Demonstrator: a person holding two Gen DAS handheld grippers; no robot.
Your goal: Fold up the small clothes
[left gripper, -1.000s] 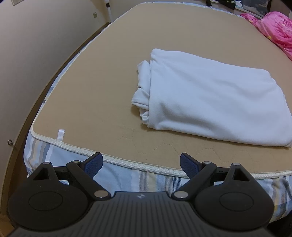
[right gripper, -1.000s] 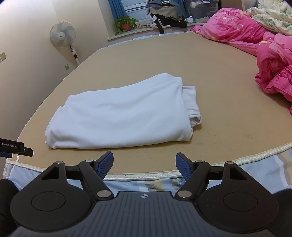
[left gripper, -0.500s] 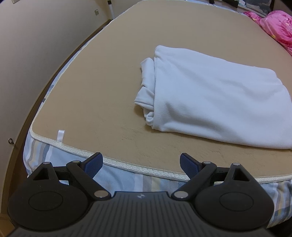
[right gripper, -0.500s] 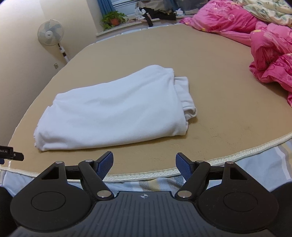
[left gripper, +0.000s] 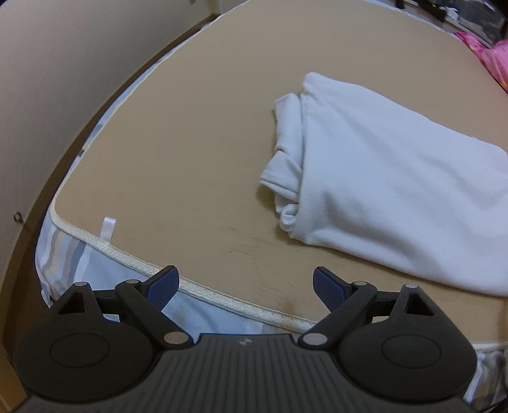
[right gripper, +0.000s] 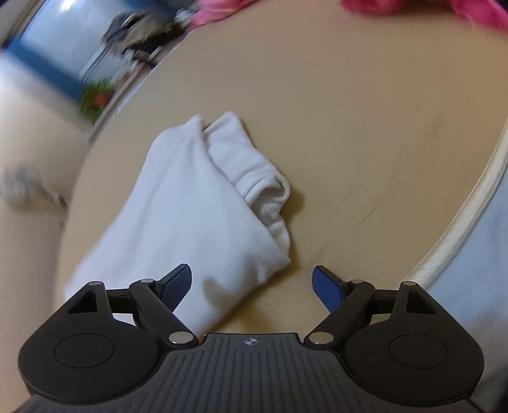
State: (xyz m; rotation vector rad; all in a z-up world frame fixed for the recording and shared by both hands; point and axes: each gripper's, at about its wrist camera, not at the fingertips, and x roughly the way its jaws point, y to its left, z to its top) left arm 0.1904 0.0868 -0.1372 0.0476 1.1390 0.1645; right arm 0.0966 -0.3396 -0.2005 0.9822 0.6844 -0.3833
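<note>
A folded white garment lies on the tan mattress pad, its bunched sleeve end toward the left in the left wrist view. My left gripper hangs open over the pad's front edge, short of the garment and to its left, with nothing between the fingers. In the right wrist view the same garment lies tilted, and its near corner reaches between the fingers of my right gripper. That gripper's jaws are opening, and the pads do not press on the cloth.
The pad's white piped edge runs along the front over a striped sheet. A pink quilt lies at the far side of the bed. A wall stands to the left, and a window with a potted plant is blurred at the back.
The right gripper has rolled, dropped and closed in on the garment's near corner, and its jaws stand wider. The left gripper has edged forward and down toward the garment's sleeve end.
</note>
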